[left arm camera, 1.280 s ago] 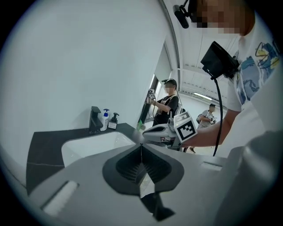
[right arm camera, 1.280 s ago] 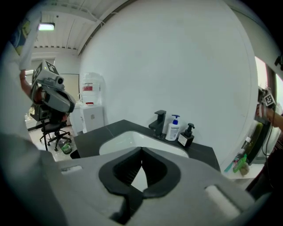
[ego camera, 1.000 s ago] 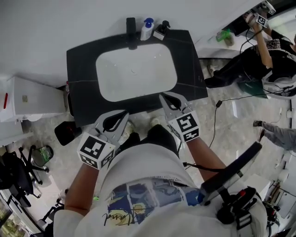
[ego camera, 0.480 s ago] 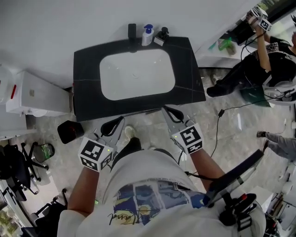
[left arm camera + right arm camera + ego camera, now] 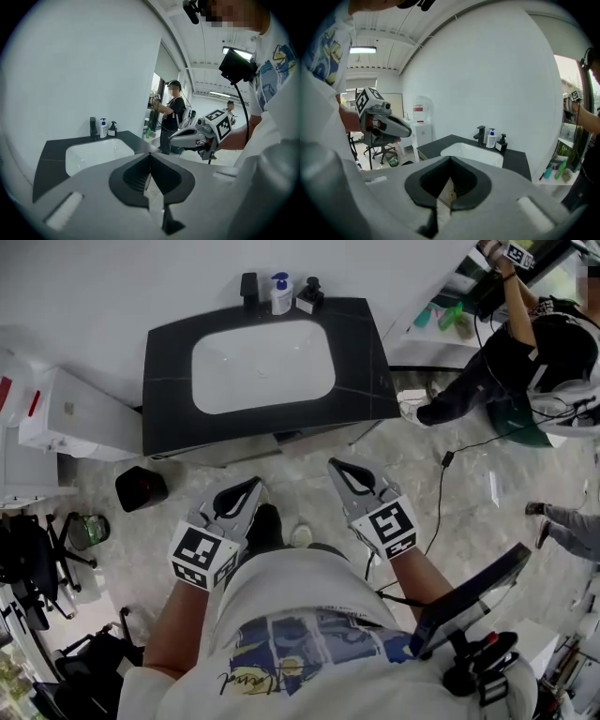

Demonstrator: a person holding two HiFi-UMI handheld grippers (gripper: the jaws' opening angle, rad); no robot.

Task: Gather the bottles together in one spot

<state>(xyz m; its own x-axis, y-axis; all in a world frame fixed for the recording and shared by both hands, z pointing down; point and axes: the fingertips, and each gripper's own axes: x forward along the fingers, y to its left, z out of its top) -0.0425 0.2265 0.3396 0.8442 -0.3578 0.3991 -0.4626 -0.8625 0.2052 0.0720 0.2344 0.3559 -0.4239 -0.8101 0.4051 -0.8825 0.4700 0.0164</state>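
A white bottle with a blue pump [image 5: 280, 294] and a small black pump bottle [image 5: 308, 296] stand side by side at the back of the black counter [image 5: 370, 362], right of the black faucet [image 5: 248, 285]. The same pair shows far off in the left gripper view as the white bottle [image 5: 103, 128] and black bottle [image 5: 112, 128], and in the right gripper view as the white bottle [image 5: 491, 139] and black bottle [image 5: 502, 143]. My left gripper [image 5: 246, 491] and right gripper [image 5: 339, 470] hover over the floor, short of the counter, both shut and empty.
A white basin [image 5: 262, 367] fills the counter's middle. A white cabinet [image 5: 66, 413] and a black bin [image 5: 141, 487] stand to the left. At the right another person [image 5: 525, 343] works by a shelf with green bottles [image 5: 450, 317]. A cable [image 5: 441, 493] crosses the marble floor.
The view has drawn back from the sink. Both grippers, earlier at the counter's front edge, now hang over the floor well clear of it. The bottles have not moved.
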